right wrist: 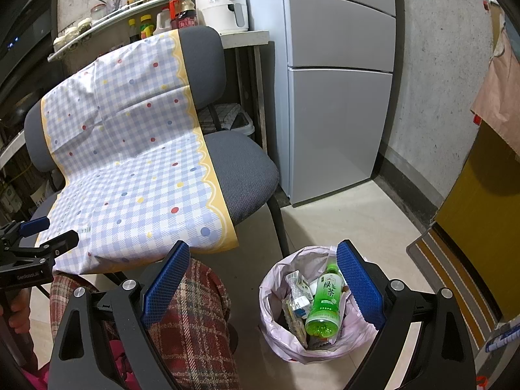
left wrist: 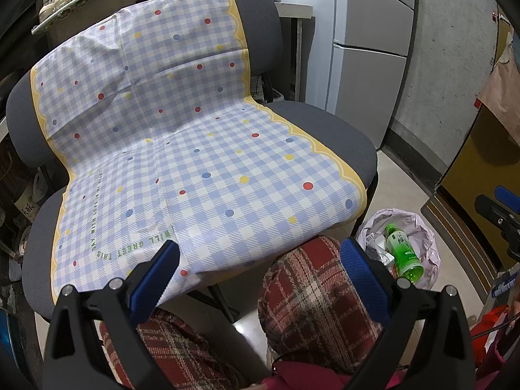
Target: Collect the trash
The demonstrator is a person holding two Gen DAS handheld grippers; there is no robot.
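Observation:
A small trash bin [right wrist: 276, 331] lined with a pale bag stands on the floor right of the chair. Inside it lie a green tea bottle [right wrist: 326, 302] and several wrappers [right wrist: 297, 292]. In the left wrist view the bin [left wrist: 429, 253] and the bottle [left wrist: 403, 253] appear at lower right. My right gripper [right wrist: 263, 289] hangs open above the bin's left rim, holding nothing. Over the front edge of the chair seat my left gripper [left wrist: 260, 276] stands open and empty. It also shows as a dark clamp at the far left, left gripper [right wrist: 48, 230].
A grey office chair [left wrist: 341, 136] wears a blue checked cloth [left wrist: 195, 149] with coloured dots. The person's knees in red plaid [left wrist: 312, 302] sit below the grippers. A grey fridge [right wrist: 338, 97] stands behind, a shelf with bottles [right wrist: 146, 6] at back left, a striped mat [right wrist: 455, 282] at right.

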